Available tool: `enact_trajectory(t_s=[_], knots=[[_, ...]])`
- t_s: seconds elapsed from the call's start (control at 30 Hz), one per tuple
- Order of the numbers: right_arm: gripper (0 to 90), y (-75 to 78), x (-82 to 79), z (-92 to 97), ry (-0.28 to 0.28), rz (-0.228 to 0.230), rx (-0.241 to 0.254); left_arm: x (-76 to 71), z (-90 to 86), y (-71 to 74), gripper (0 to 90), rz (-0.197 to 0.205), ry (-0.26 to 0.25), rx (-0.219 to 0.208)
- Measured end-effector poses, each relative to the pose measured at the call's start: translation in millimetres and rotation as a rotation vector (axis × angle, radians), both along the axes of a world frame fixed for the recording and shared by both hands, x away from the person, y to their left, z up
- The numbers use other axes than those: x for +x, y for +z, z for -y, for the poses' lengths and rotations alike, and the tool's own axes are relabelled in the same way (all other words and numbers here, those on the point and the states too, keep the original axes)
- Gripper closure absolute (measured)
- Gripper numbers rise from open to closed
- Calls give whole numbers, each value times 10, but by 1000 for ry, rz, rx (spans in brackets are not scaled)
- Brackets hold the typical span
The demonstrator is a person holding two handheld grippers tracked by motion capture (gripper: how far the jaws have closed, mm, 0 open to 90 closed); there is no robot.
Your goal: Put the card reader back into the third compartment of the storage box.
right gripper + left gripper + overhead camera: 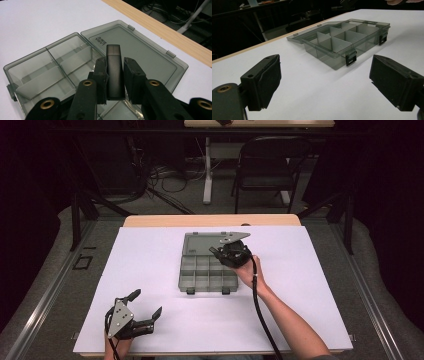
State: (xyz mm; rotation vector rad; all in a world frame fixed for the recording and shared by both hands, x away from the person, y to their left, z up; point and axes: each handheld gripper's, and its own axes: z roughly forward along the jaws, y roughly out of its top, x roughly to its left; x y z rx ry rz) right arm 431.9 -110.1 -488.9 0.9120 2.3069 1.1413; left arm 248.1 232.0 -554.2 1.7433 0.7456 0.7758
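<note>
Right gripper (216, 251) clamps a dark stick (115, 71), forearm stretched toward 11 o'clock over the open organizer box (200, 275) at table centre. Left gripper (145, 306) rests at 7 o'clock, jaws wide.

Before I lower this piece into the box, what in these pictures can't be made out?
- Dark flat piece in the right gripper: its lower end is hidden behind the jaws in the right gripper view.
- Organizer box: its far right compartments are covered by the right gripper in the high view.
- Lid: embossed lettering is too small to read.
</note>
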Motion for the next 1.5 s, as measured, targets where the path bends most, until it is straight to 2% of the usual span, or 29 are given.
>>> enact_trajectory(t_s=[0.83,0.87,0.9,0.93,0.97,1.0,1.07,1.1,1.37,1.5], knots=[[732,-218,59,-106,-84,-89,-16,-1,-2,0,105,-1,0,1],[682,-230,67,-113,-79,-108,-22,-1,-2,0,105,-1,-1,2],[682,-230,67,-113,-79,-108,-22,0,-3,-1,105,-1,-1,2],[641,-234,69,-113,-79,-117,-15,-2,-5,0,105,-1,0,1],[586,-238,73,-109,-75,-120,-10,-3,-8,0,106,-2,0,0],[493,-231,73,-87,-70,-130,1,-6,-9,0,106,-3,0,-2],[468,-227,72,-78,-67,-131,5,-11,-11,2,105,-1,3,-2],[411,-215,69,-60,-62,-133,9,-12,-11,2,106,0,3,-2],[161,-131,-1,47,-19,-150,17,-14,-9,4,105,0,3,3],[106,-97,-52,125,5,-149,23,-15,-9,4,106,2,3,3]])
